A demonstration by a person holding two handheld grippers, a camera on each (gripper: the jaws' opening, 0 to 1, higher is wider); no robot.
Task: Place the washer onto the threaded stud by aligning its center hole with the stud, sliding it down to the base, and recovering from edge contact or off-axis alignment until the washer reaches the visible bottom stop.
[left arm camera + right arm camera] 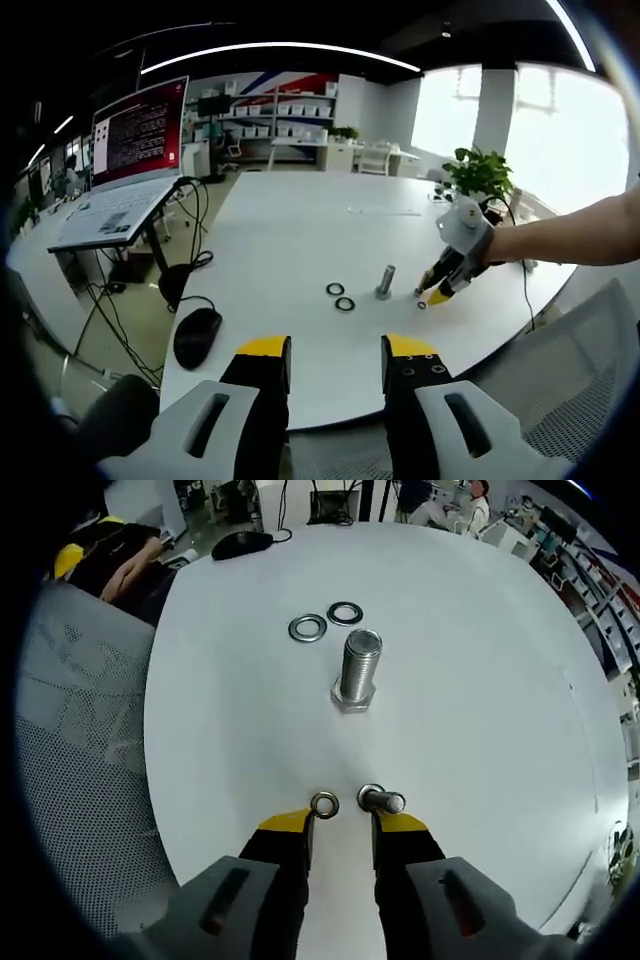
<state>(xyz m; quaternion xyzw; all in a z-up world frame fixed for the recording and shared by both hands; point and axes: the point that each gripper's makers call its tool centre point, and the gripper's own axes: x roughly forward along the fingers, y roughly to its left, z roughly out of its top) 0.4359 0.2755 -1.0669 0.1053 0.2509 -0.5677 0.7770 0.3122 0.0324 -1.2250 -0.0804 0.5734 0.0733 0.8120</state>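
The stud (357, 670) stands straight up on the white table (480, 680) — its long way points up. The right gripper (342, 820) is much nearer to it than the left gripper (335, 365). Its jaws are a little apart, holding nothing; a small washer (324, 804) lies flat at the left tip — the stud is straight ahead. The left jaws are open, empty.

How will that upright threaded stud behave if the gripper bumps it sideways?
The threaded stud looks like solid metal, probably heavy for its size. It stands tall on a narrow hex base, so a high bump may tip it. Tipped, its round shank would likely roll on the smooth table.
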